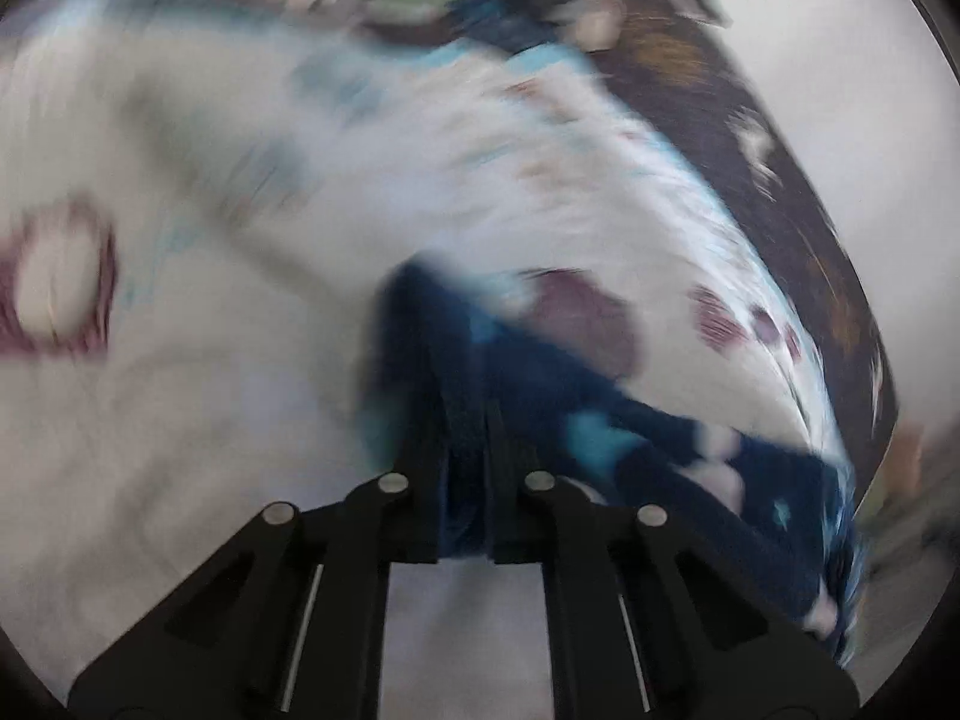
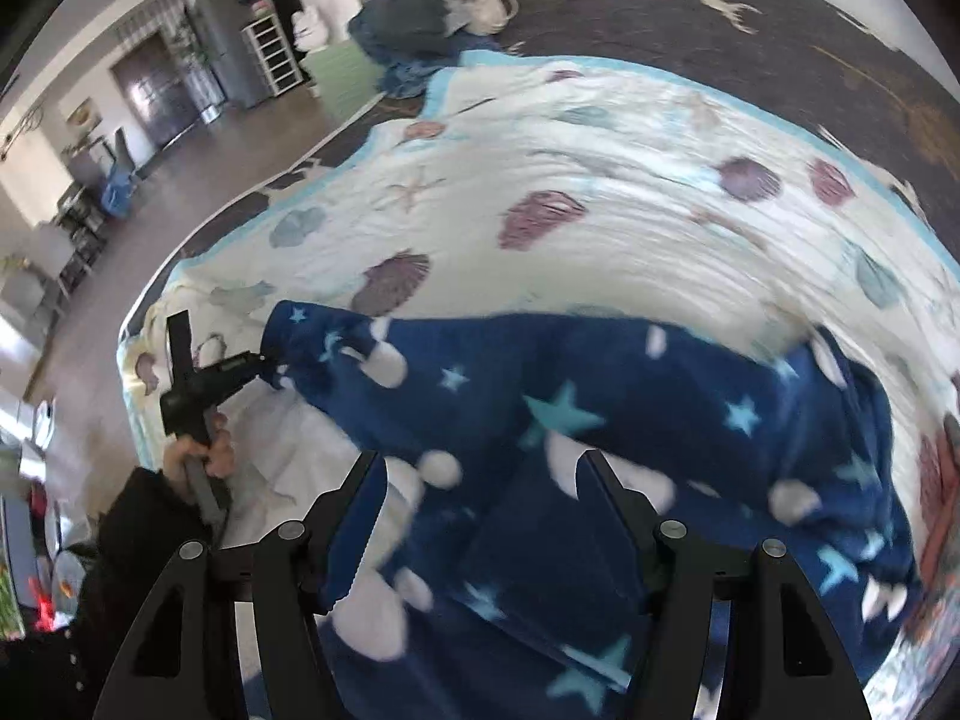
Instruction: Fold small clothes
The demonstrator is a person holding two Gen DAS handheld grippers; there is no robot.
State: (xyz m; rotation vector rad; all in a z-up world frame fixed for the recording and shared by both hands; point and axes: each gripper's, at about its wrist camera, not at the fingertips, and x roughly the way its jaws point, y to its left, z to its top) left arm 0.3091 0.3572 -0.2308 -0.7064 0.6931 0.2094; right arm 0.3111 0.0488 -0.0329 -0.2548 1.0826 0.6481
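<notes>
A navy fleece garment (image 2: 600,396) with light stars and white dots lies spread on a white quilt (image 2: 600,180) printed with shells. My left gripper (image 2: 270,363), held by a hand (image 2: 207,450) in a dark sleeve, is shut on the garment's far left corner. The left wrist view is badly blurred, but there my left gripper (image 1: 465,360) has its fingers close together with navy garment (image 1: 600,420) cloth pinched between them. My right gripper (image 2: 483,459) hovers over the near part of the garment. Its fingers stand wide apart and do not press on the cloth.
The quilt lies on a dark carpet (image 2: 750,30) with pale deer figures. A heap of blue clothes (image 2: 408,30) and a pale bag (image 2: 486,3) sit beyond the quilt's far edge. Brown floor (image 2: 180,192), a shelf rack (image 2: 273,54) and furniture are to the left.
</notes>
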